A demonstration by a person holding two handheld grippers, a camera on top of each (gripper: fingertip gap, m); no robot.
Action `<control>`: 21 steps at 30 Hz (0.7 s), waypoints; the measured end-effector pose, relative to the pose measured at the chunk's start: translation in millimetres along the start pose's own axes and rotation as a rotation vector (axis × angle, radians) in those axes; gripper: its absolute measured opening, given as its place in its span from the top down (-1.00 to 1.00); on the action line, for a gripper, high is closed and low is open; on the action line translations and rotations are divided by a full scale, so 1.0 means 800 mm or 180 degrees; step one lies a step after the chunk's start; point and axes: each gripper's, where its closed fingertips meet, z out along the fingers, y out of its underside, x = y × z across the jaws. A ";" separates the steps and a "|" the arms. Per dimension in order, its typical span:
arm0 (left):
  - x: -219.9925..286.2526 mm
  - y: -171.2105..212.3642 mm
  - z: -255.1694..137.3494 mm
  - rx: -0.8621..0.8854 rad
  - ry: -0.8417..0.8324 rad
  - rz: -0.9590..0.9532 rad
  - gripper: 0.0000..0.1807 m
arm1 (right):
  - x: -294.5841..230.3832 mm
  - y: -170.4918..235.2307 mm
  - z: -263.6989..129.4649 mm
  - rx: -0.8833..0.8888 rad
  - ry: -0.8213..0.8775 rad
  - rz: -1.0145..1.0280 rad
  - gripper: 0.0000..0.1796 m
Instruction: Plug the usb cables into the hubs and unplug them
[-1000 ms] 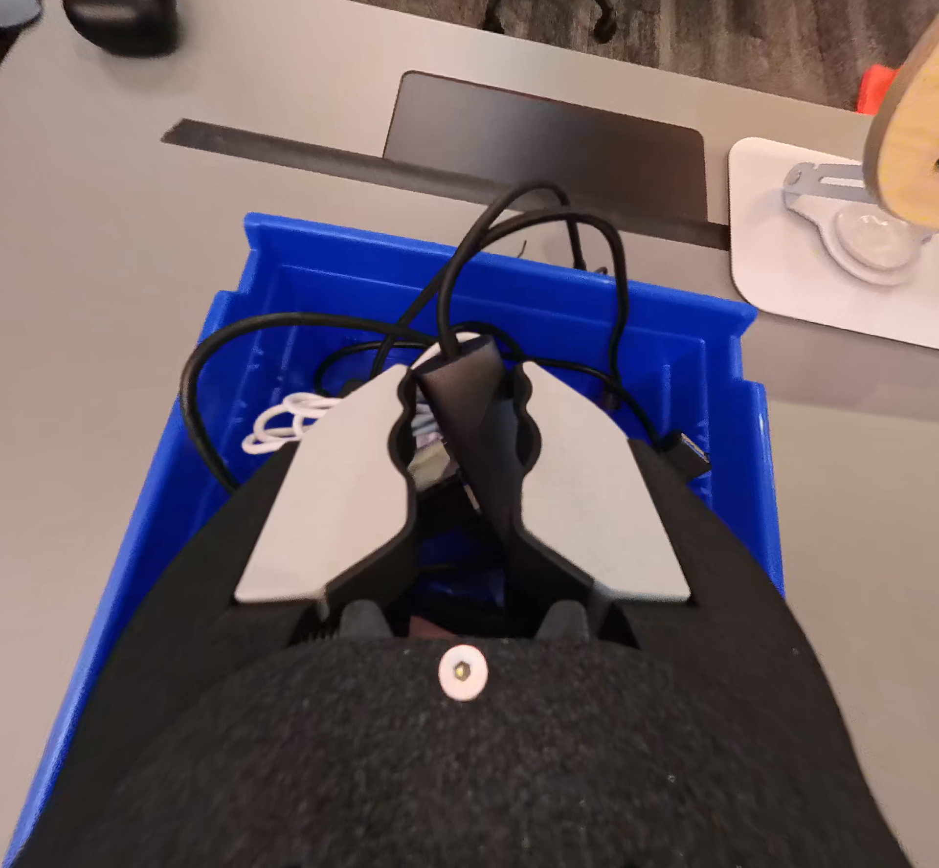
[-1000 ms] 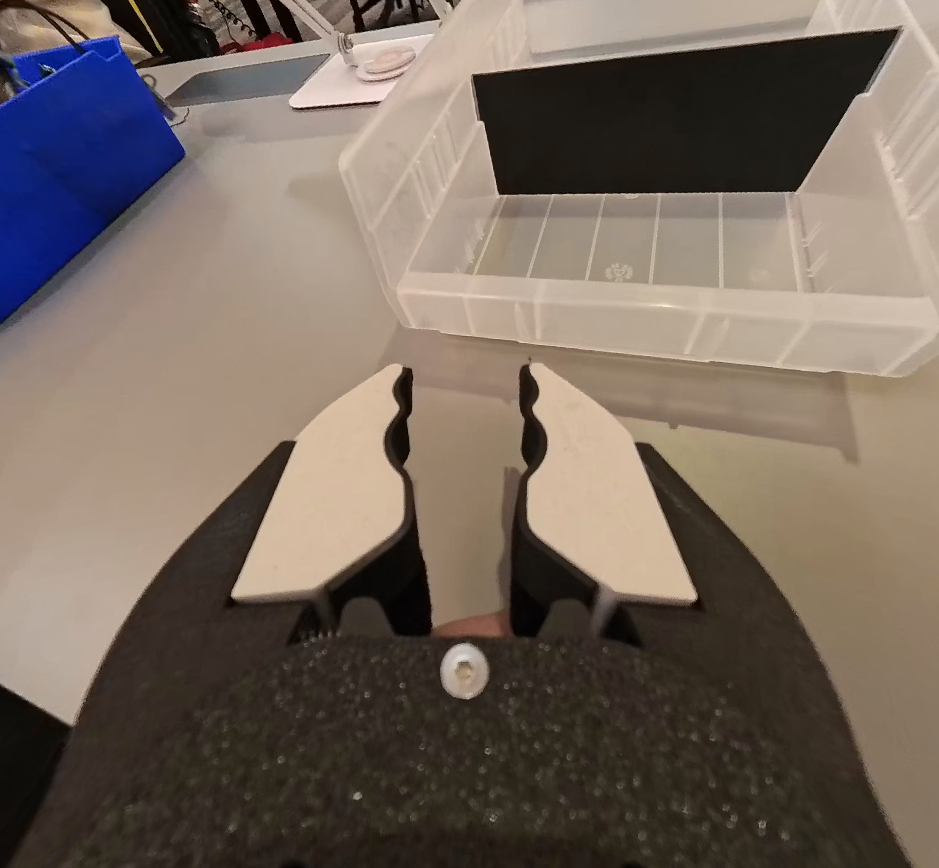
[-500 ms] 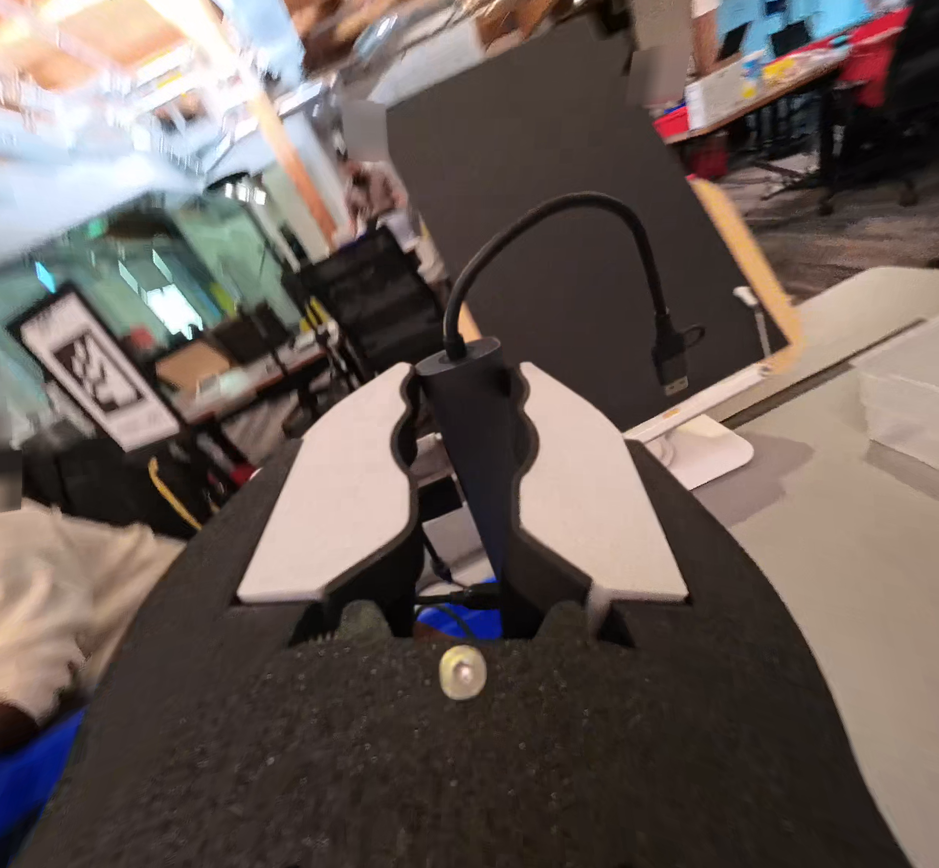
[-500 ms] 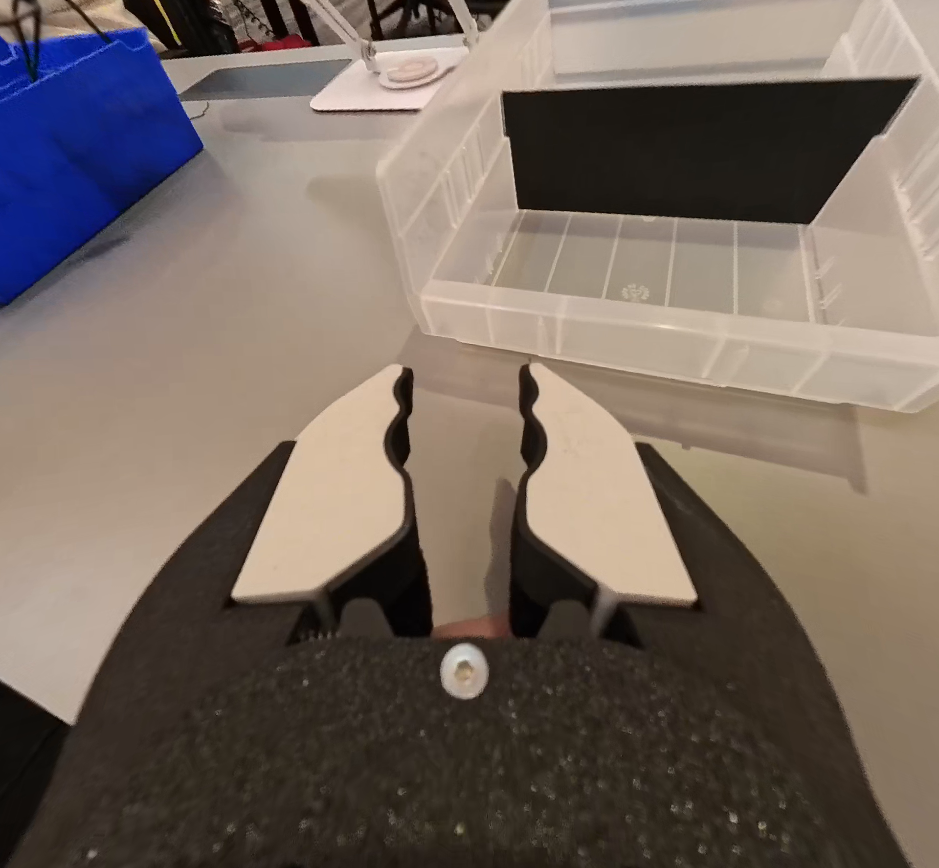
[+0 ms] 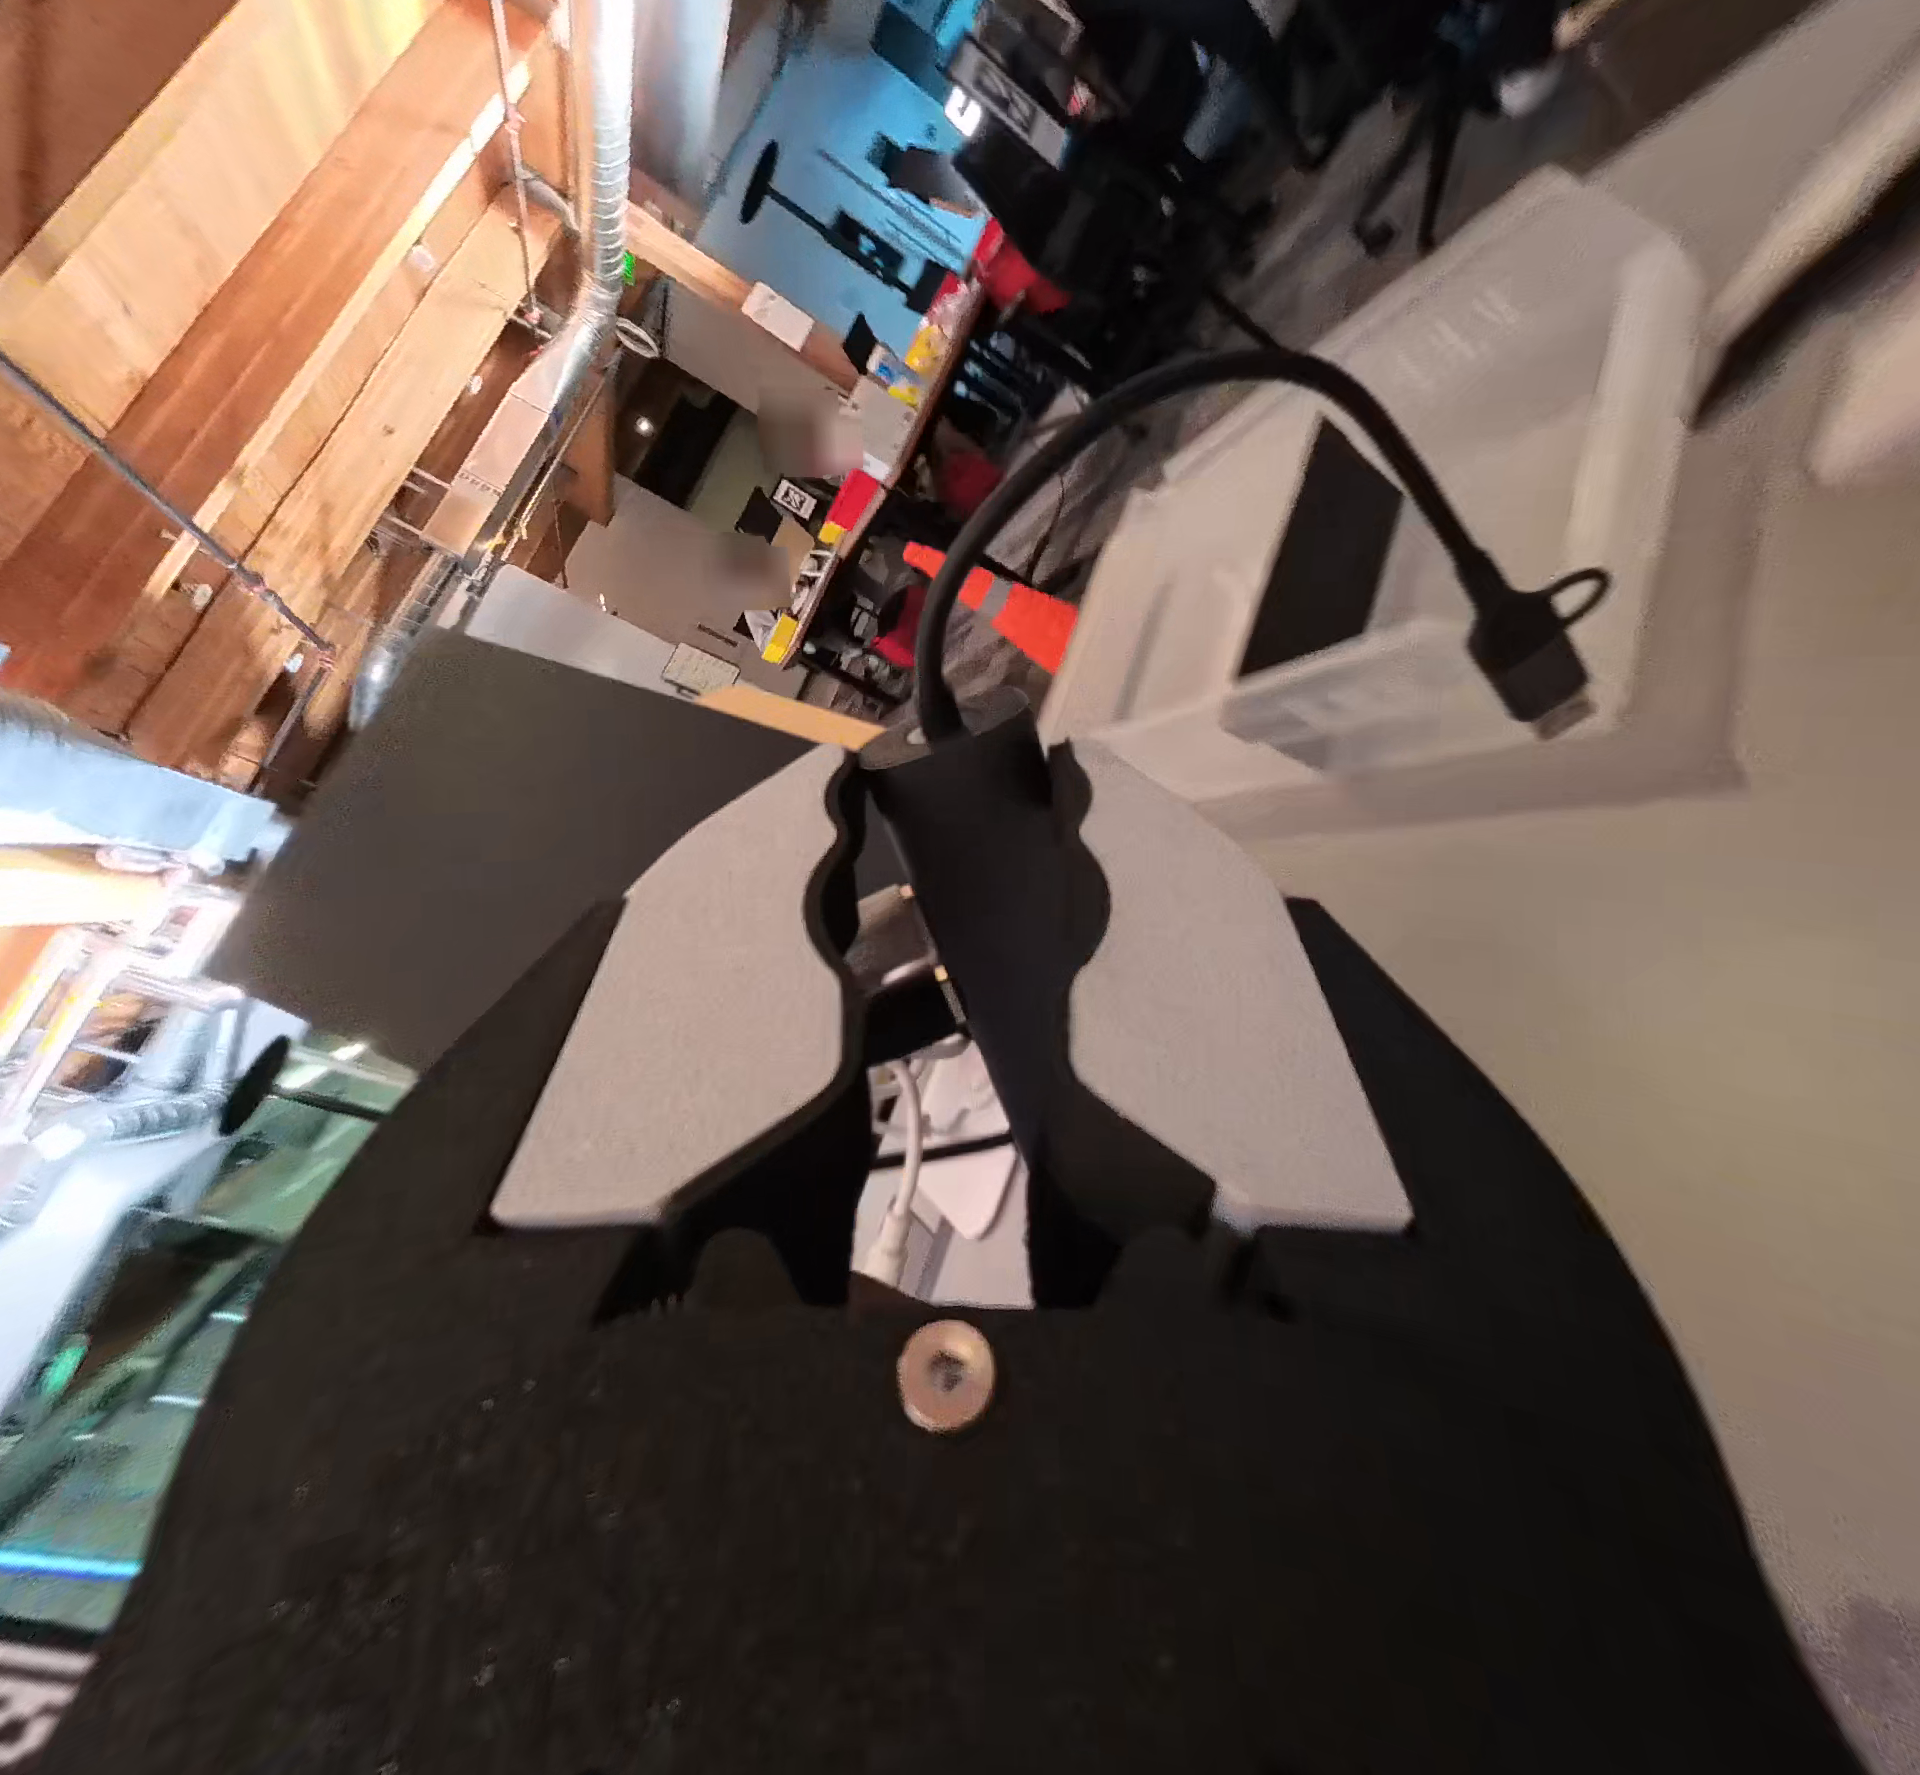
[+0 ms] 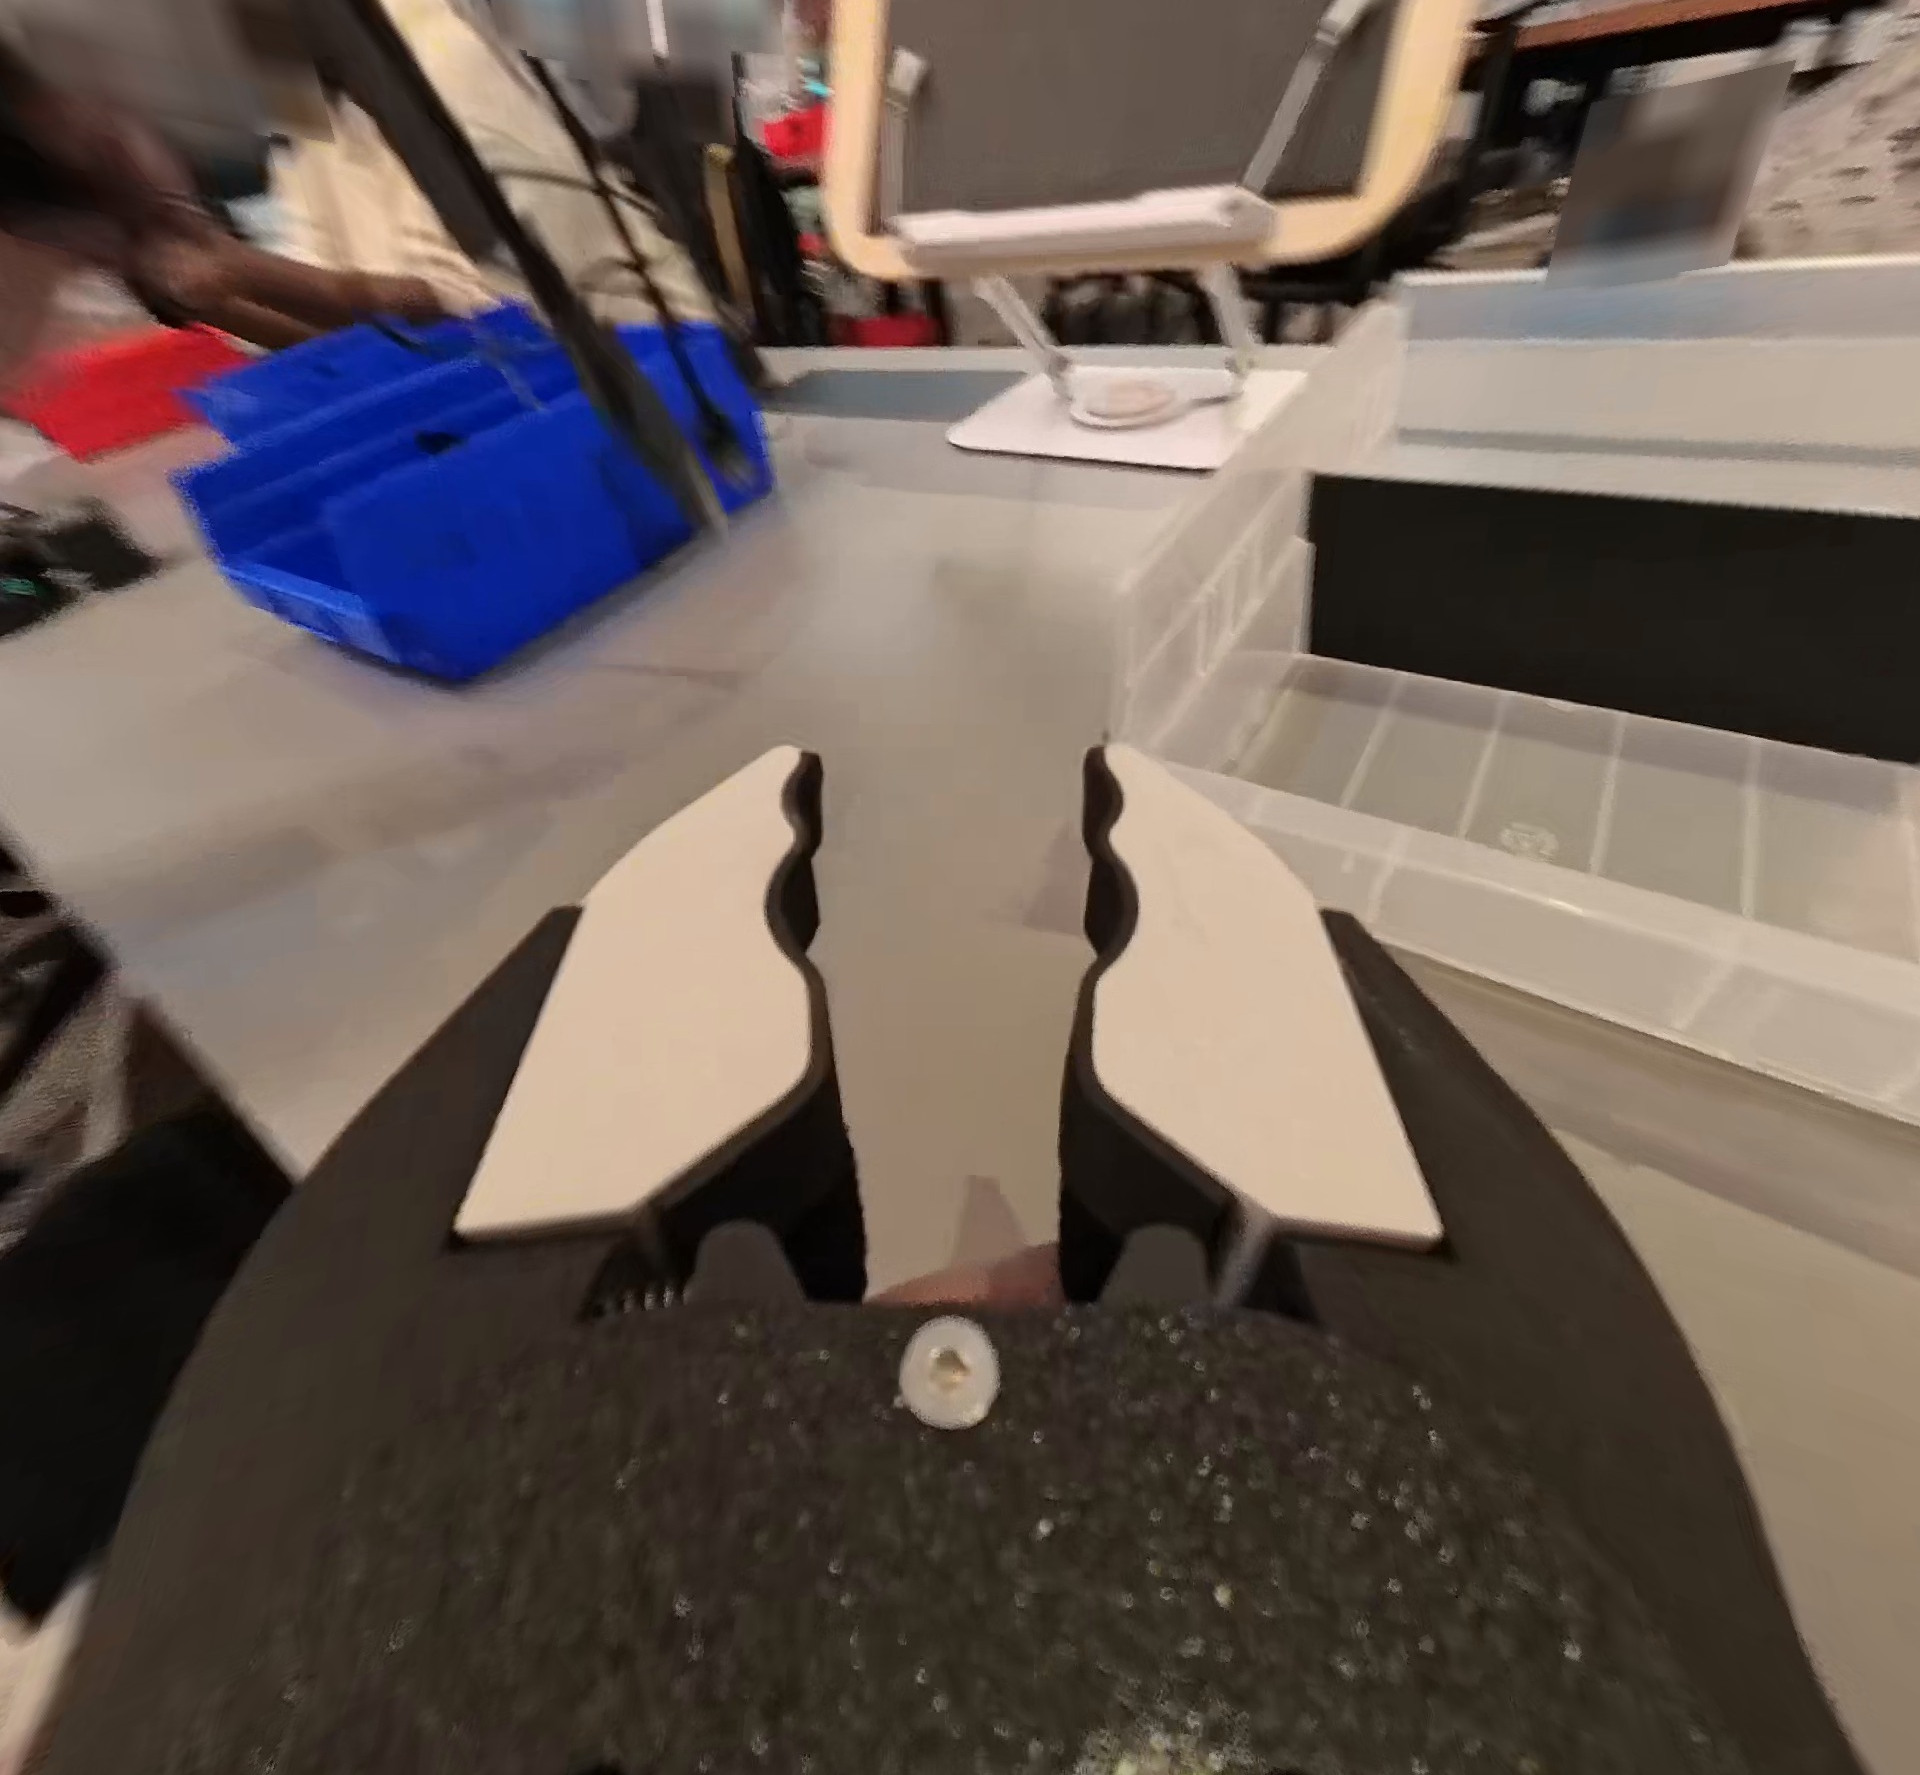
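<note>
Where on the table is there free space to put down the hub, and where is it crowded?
Bare grey table lies between the blue bin and the clear bin, ahead of the open right gripper. The blue bin is crowded with cables. The left gripper holds the hub.

bin (image 6: pixel 468 520) left on table (image 6: pixel 914 603), tray (image 6: pixel 1558 790) right

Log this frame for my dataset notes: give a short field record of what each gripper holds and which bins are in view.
left gripper: shut on black hub, lifted
hub lead: black cable arcs up, its plug hanging free
right gripper: open, empty, above grey table
blue bin: far left
clear bin: right, black divider inside
</note>
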 end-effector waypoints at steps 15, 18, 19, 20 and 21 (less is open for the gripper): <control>0.164 0.038 -0.006 -0.0426 0.0012 0.1228 0.62 | -0.140 0.010 0.085 -0.1158 -0.1226 -0.0649 0.59; 0.170 0.033 -0.011 -0.0450 -0.0016 0.1242 0.62 | -0.146 0.011 0.095 -0.1117 -0.1181 -0.0708 0.76; 0.172 0.035 -0.011 -0.0468 0.0016 0.1200 0.62 | -0.144 0.012 0.097 -0.1089 -0.1121 -0.0799 0.79; 0.175 0.037 -0.012 -0.0491 0.0035 0.1182 0.61 | -0.143 0.015 0.098 -0.1075 -0.1065 -0.0869 0.80; 0.175 0.036 -0.015 -0.0493 -0.0012 0.1186 0.60 | -0.143 0.017 0.099 -0.1058 -0.1042 -0.0906 0.81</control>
